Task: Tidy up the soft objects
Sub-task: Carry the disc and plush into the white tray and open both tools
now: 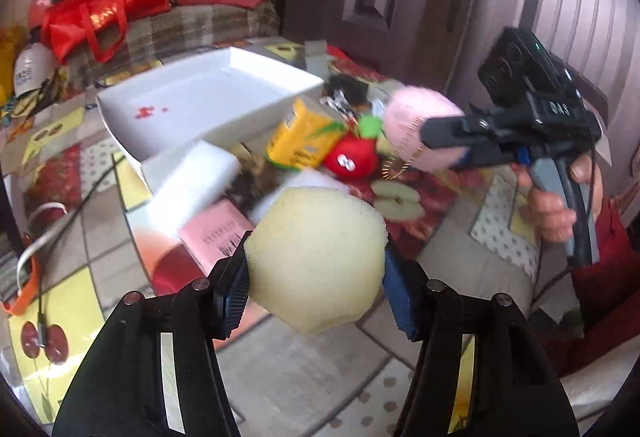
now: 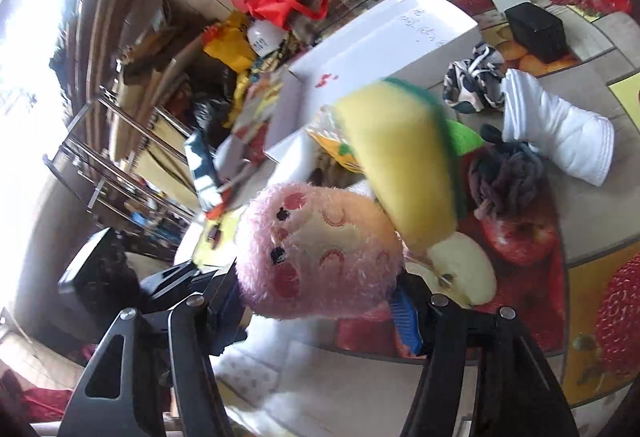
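Note:
My left gripper (image 1: pixel 316 269) is shut on a pale yellow sponge (image 1: pixel 316 257) and holds it above the table. My right gripper (image 2: pixel 320 297) is shut on a pink plush toy (image 2: pixel 316 253); it also shows in the left wrist view (image 1: pixel 416 125), held by the right gripper (image 1: pixel 444 145). The yellow sponge with a green edge (image 2: pixel 400 157) shows in the right wrist view, in front of the plush. An open white box (image 1: pixel 192 109) stands on the table behind. A red plush apple (image 1: pixel 352 161) lies near it.
A yellow juice carton (image 1: pixel 300 137) lies by the box. A white rolled cloth (image 2: pixel 556 137), a dark cloth (image 2: pixel 504 177), a patterned cloth (image 2: pixel 472 81) and a black box (image 2: pixel 536 33) lie on the fruit-print tablecloth (image 1: pixel 312 365). Red bags (image 1: pixel 96 9) sit behind.

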Demonstrator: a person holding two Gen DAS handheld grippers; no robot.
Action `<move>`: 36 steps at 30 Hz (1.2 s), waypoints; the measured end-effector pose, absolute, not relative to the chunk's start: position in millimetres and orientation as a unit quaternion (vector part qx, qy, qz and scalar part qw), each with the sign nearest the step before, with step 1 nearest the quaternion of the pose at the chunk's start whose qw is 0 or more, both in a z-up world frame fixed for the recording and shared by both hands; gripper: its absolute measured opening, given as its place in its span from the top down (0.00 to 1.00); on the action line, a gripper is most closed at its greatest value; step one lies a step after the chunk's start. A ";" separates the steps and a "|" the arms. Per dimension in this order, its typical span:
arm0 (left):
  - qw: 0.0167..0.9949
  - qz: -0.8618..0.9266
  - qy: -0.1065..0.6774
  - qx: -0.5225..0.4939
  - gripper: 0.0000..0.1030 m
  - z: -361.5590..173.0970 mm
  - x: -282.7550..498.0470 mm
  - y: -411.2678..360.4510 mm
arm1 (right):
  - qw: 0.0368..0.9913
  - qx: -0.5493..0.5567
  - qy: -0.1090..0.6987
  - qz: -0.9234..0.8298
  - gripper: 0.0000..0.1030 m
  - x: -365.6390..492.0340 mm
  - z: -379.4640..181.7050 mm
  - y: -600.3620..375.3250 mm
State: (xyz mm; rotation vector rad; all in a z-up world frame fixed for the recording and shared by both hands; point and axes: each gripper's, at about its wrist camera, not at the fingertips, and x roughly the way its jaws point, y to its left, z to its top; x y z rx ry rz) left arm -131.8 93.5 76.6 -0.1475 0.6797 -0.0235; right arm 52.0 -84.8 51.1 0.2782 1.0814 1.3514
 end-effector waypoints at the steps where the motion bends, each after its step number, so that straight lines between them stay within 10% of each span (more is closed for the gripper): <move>1: 0.944 0.001 0.319 -0.081 0.43 83.9 -128.1 100.8 | 0.629 0.140 0.471 0.602 0.39 52.5 54.2 -86.7; 15: 0.945 0.219 0.238 -0.045 0.42 119.5 -15.3 175.0 | 0.840 0.046 0.287 0.459 0.39 74.0 127.2 -51.5; 36: 0.913 0.250 0.313 -0.083 0.41 64.4 44.6 243.2 | 0.821 -0.067 0.402 0.399 0.38 161.3 74.1 101.1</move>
